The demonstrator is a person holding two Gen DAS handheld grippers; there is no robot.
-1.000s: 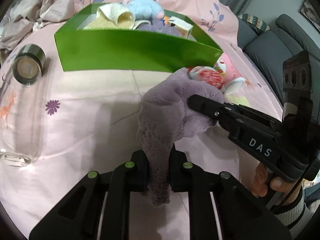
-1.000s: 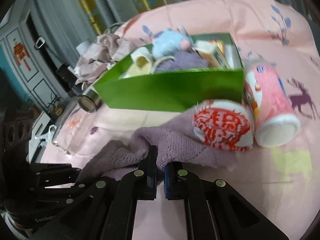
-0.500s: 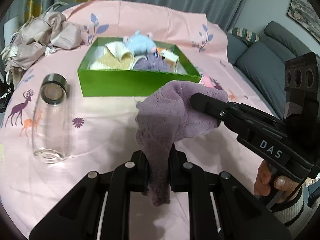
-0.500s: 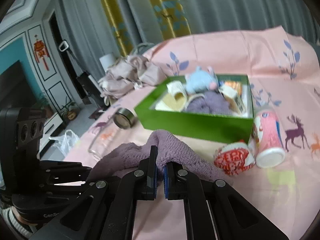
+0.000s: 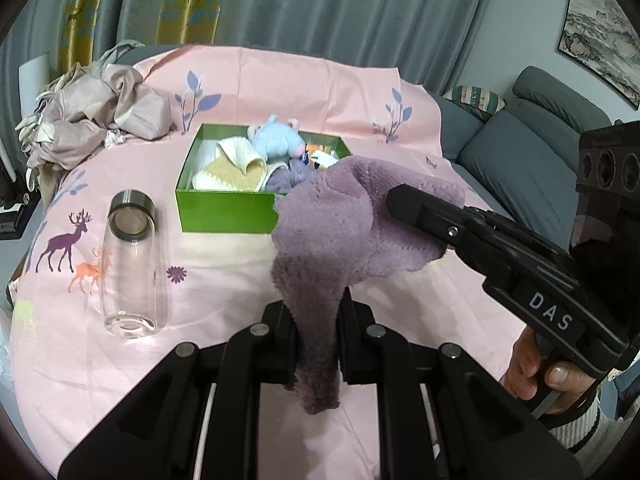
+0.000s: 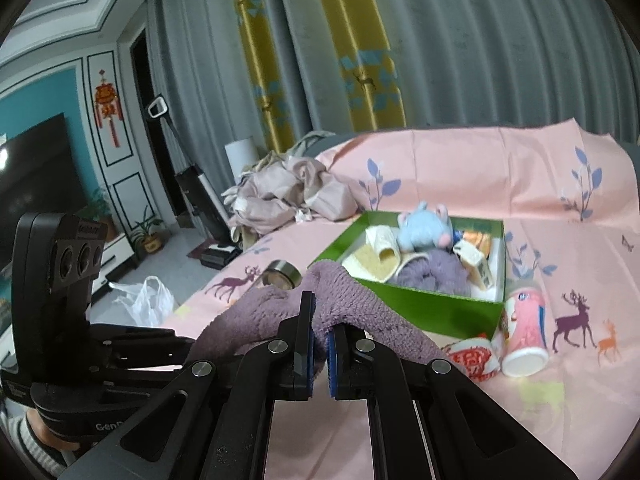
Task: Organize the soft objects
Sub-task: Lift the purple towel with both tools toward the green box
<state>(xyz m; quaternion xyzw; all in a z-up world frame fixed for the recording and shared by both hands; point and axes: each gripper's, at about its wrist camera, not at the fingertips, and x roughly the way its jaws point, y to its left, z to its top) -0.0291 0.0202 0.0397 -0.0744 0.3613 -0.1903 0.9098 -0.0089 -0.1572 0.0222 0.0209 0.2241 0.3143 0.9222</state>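
Purple and fleecy, the towel (image 5: 340, 216) hangs in the air in front of the green box (image 5: 228, 210), clear of the pink tablecloth (image 5: 224, 272), pinched at two places. The left gripper (image 5: 318, 340) is clamped on one end, a short tail drooping below its jaws; the right gripper (image 6: 319, 344) is clenched on a fold nearer the towel's other end, and its free corner sags toward the cloth. The box sits open-topped, already holding a blue plush toy (image 5: 276, 140), a cream cloth (image 5: 236, 164) and another purple fluffy bundle (image 6: 434, 274), with its near wall facing the towel. To the left of the box a clear glass bottle (image 5: 130, 264) lies on its side, apart from it. Just beside the box's right corner lie a pink cup (image 6: 524, 332) and a red-patterned cup (image 6: 472, 360), both tipped over. Between the box's near wall and the grippers the cloth is bare. Beyond the box's far left corner sits a crumpled beige heap of fabric (image 5: 88, 120).
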